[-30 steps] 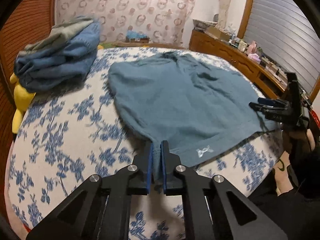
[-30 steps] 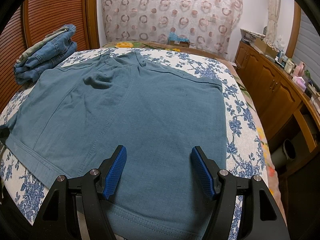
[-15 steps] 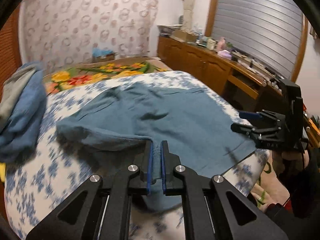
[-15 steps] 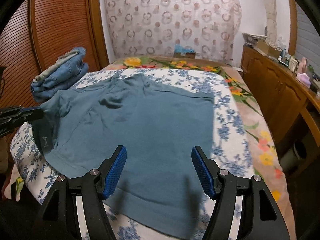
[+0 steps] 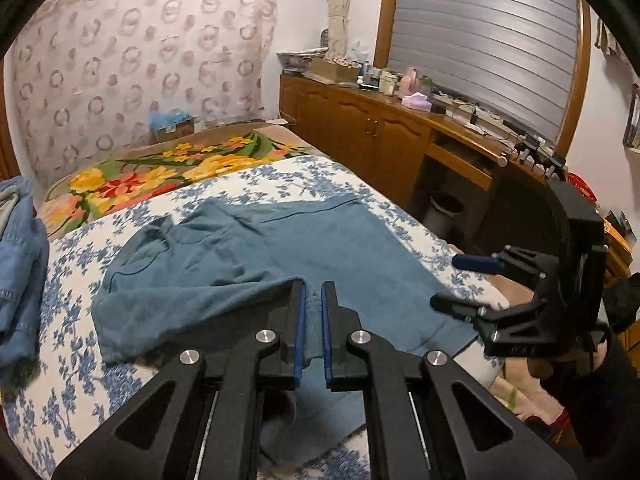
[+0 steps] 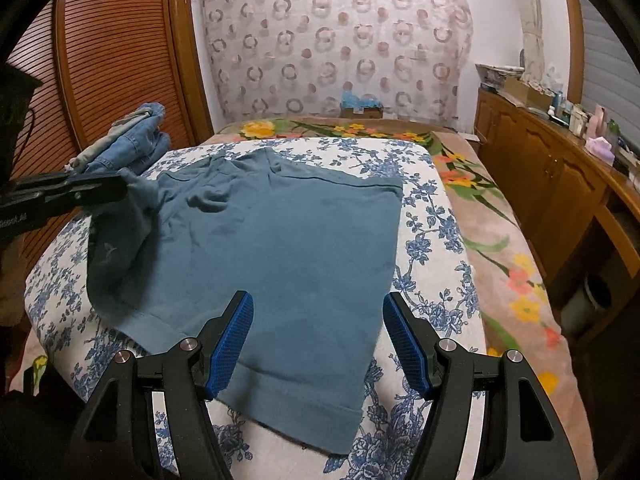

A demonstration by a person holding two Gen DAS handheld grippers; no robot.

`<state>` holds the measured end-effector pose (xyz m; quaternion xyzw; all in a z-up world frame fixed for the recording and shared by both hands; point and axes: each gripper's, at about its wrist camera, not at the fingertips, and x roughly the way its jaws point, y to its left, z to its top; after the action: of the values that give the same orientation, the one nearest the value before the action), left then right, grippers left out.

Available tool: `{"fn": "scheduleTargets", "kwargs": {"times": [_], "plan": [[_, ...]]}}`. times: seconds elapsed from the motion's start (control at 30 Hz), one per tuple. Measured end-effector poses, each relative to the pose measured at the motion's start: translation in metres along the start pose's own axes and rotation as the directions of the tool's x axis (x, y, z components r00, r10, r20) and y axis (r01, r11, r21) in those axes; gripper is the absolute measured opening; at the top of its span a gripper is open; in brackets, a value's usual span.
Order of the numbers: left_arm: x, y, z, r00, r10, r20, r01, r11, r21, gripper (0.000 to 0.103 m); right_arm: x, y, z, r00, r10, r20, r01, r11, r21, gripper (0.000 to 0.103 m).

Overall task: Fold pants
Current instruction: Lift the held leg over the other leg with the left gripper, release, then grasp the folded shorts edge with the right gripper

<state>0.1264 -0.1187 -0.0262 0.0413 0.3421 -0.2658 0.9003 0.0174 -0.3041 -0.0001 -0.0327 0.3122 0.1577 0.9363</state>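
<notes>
Floral bedspread [image 6: 436, 216] bears teal pants [image 6: 304, 248]; left gripper [image 5: 313, 300] pinches their left hem, right gripper [image 6: 318, 340] gapes near

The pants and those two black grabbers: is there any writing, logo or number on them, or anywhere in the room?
No text reads clearly.
Teal pants: small white logo mark on the held corner, no letters legible.
Left gripper: white lettering on its side, too blurred.
Right gripper: tiny lettering, too small.
Bottles on the counter: labels unreadable.
</notes>
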Motion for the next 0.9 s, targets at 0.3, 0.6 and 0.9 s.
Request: {"fn": "scheduleTargets", "kwargs": {"times": [0.3, 0.6, 0.9], "plan": [[0.008, -0.008, 0.008, 0.999, 0.053, -0.011, -0.053, 0.998, 0.016, 0.015, -0.004, -0.003, -0.002, 1.0, 0.008, 0.004, -0.008, 1.0, 0.008, 0.069], [-0.009, 0.005, -0.001, 0.996, 0.083, 0.033, -0.083, 0.996, -0.013, 0.072, 0.001, 0.008, -0.002, 0.999, 0.031, 0.007, -0.031, 0.999, 0.005, 0.064], [-0.013, 0.032, -0.03, 0.991, 0.133, -0.001, -0.133, 0.99, -0.052, 0.075, 0.018, 0.034, 0.004, 0.994, 0.111, 0.003, -0.111, 0.994, 0.006, 0.052]]}}
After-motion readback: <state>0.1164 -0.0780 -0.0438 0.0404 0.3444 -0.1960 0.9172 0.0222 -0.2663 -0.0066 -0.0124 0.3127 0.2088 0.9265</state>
